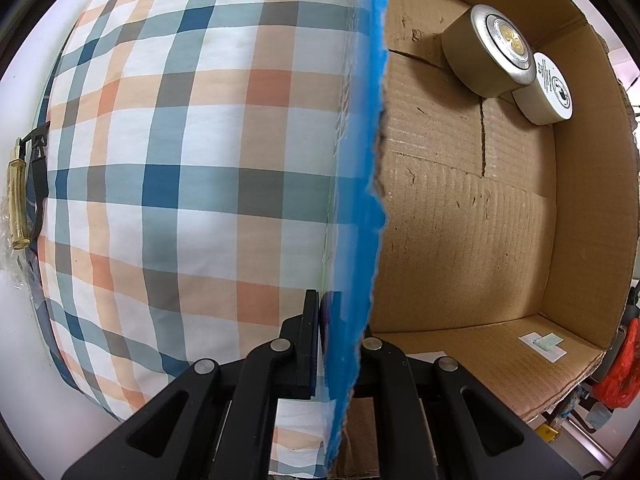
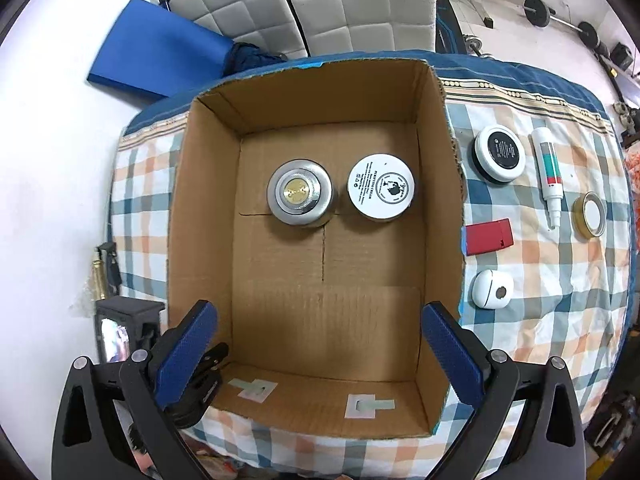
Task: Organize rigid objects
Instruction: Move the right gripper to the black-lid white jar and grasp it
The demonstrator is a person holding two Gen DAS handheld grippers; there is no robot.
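An open cardboard box (image 2: 320, 312) stands on the checked cloth (image 2: 560, 320). In it lie a silver-topped jar (image 2: 299, 193) and a white cream jar (image 2: 381, 187); both also show in the left wrist view, the silver-topped jar (image 1: 490, 50) and the white jar (image 1: 546, 90). My left gripper (image 1: 340, 344) is shut on the box's blue-edged left wall (image 1: 360, 200). My right gripper (image 2: 320, 356) is open and empty above the box's near end. Right of the box lie a black-and-white jar (image 2: 500, 154), a white tube (image 2: 549, 176), a gold-rimmed lid (image 2: 590, 214), a red case (image 2: 489, 237) and a white case (image 2: 491, 289).
The cloth covers a table (image 2: 520, 76) with white floor to the left. A blue mat (image 2: 160, 56) and padded white chairs (image 2: 320, 4) stand behind. A wooden-handled tool (image 1: 18, 200) lies at the table's left edge. Weights (image 2: 538, 10) are at the far right.
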